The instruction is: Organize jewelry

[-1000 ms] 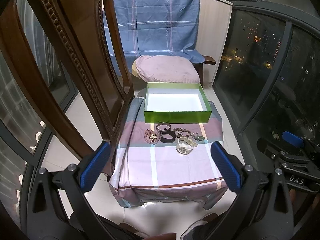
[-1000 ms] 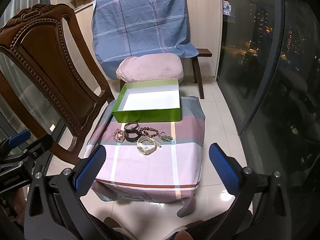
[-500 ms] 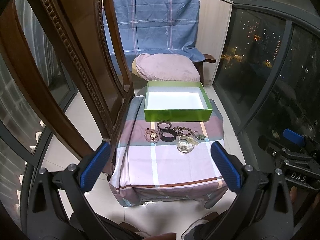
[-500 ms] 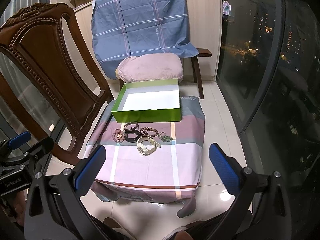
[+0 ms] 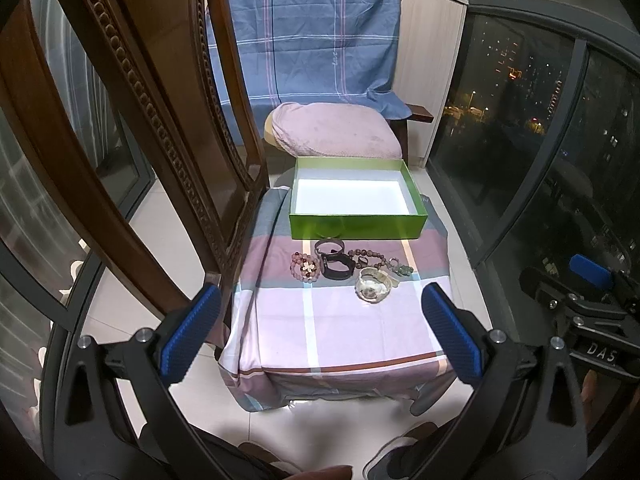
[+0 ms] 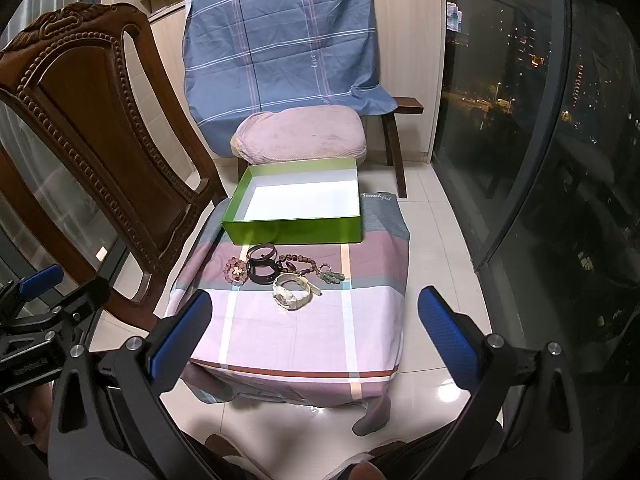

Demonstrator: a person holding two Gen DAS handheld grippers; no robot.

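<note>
A low table under a striped cloth point(image 5: 332, 320) point(image 6: 304, 328) carries an empty green box point(image 5: 356, 228) point(image 6: 296, 232) with a white inside at its far end. In front of the box lies a row of jewelry: a pink bead bracelet point(image 5: 305, 267) point(image 6: 237, 270), a black watch point(image 5: 338, 266) point(image 6: 262, 270), a dark metal bangle point(image 5: 329, 245) point(image 6: 262, 251), a brown bead string with a green charm point(image 5: 384, 262) point(image 6: 316, 270), and a white watch point(image 5: 374, 286) point(image 6: 291, 290). My left gripper point(image 5: 320, 334) and right gripper point(image 6: 314, 334) both hang open above the table's near edge, holding nothing.
A carved wooden chair point(image 5: 132, 120) point(image 6: 92, 152) stands close on the left. Behind the table are a pink cushion point(image 5: 336, 132) point(image 6: 300, 132) on a bench and a blue plaid sheet point(image 5: 308, 32) point(image 6: 280, 40). Dark glass panes point(image 5: 540, 140) point(image 6: 540, 120) run along the right. A white tiled floor point(image 6: 432, 240) lies around the table.
Both views have shifted only slightly; the left gripper drifted a little toward the table. The jewelry and box have not moved, and both grippers stay open.
</note>
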